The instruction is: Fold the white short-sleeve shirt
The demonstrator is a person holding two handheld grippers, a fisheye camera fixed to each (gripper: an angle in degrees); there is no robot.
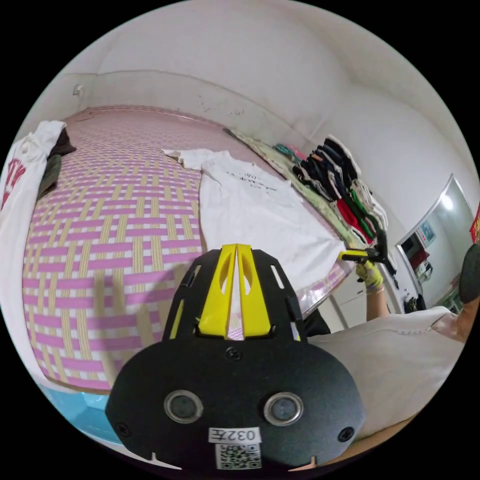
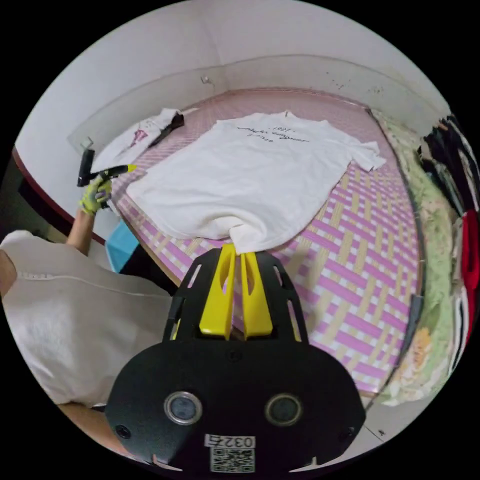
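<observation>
The white short-sleeve shirt lies spread flat, printed side up, on a pink and yellow woven mat. My right gripper is shut on the middle of its hem, and the cloth bunches at the jaw tips. In the left gripper view the same shirt lies ahead, with the right gripper at its hem near the bed's edge. My left gripper hovers over the mat beside the shirt, jaws together and holding nothing. It also appears, held in a gloved hand, as the left gripper off the shirt's corner.
Another white garment with red print and a dark garment lie at the mat's far side. A row of folded clothes stands on a floral quilt by the wall. A blue box sits below the bed edge. The person's torso is close.
</observation>
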